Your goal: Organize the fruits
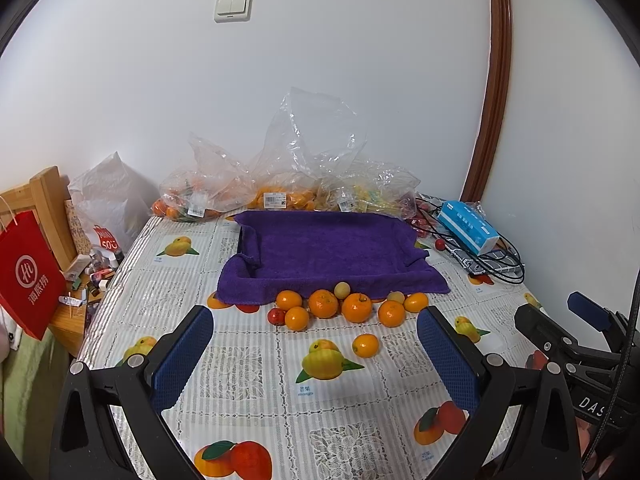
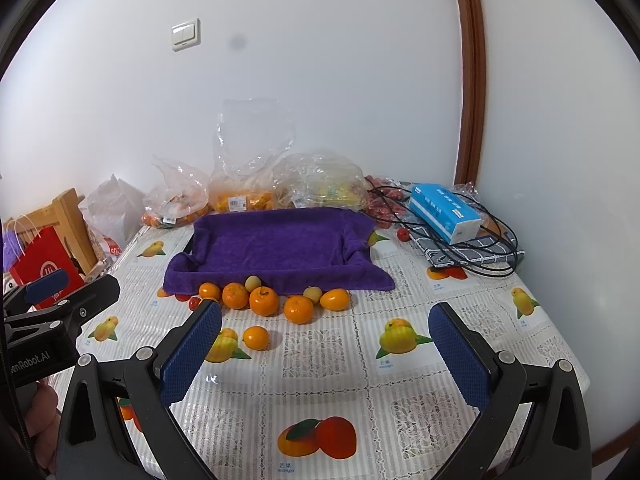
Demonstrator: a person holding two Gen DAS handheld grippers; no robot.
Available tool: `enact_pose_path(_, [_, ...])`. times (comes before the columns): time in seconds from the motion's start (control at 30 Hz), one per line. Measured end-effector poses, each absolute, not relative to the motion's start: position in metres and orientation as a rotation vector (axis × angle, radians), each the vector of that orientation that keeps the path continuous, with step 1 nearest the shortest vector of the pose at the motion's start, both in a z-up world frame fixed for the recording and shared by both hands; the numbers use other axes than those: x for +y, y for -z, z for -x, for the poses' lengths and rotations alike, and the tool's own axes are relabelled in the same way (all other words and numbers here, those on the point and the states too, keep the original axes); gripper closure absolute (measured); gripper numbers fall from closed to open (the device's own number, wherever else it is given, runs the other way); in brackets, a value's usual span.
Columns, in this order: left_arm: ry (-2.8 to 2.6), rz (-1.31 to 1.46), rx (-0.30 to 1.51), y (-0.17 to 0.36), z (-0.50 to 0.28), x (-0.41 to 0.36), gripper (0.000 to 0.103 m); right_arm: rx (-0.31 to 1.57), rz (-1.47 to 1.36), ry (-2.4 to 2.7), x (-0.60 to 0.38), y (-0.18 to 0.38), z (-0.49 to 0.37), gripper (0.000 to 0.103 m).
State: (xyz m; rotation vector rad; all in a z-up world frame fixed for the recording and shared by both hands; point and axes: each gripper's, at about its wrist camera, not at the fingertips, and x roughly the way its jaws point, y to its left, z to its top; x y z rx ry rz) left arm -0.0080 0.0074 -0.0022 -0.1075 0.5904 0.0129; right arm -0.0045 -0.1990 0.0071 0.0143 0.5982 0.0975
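Both grippers, left [image 1: 314,354] and right [image 2: 325,354], hover with jaws wide and empty over the counter [image 2: 320,392]. Loose oranges [image 1: 324,303] crowd touching at the purple-towelled tray's [image 1: 332,248] front edge; one lone orange [image 1: 365,345] sits nearer. Risk: round fruit rolls when nudged, or neighbours scatter off the counter.

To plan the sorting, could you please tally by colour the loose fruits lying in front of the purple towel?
Orange fruits: 7
Pale yellow fruits: 2
Red fruit: 1
Total: 10
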Motion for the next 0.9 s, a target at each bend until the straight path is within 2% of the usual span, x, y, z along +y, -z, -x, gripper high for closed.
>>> enact_pose_path(0.9, [-0.015,0.112,0.605,0.0082,0.0046,0.0103,0.001,0.619,-0.034,-0.118,-0.1966,0.0004,-0.0007,0.0])
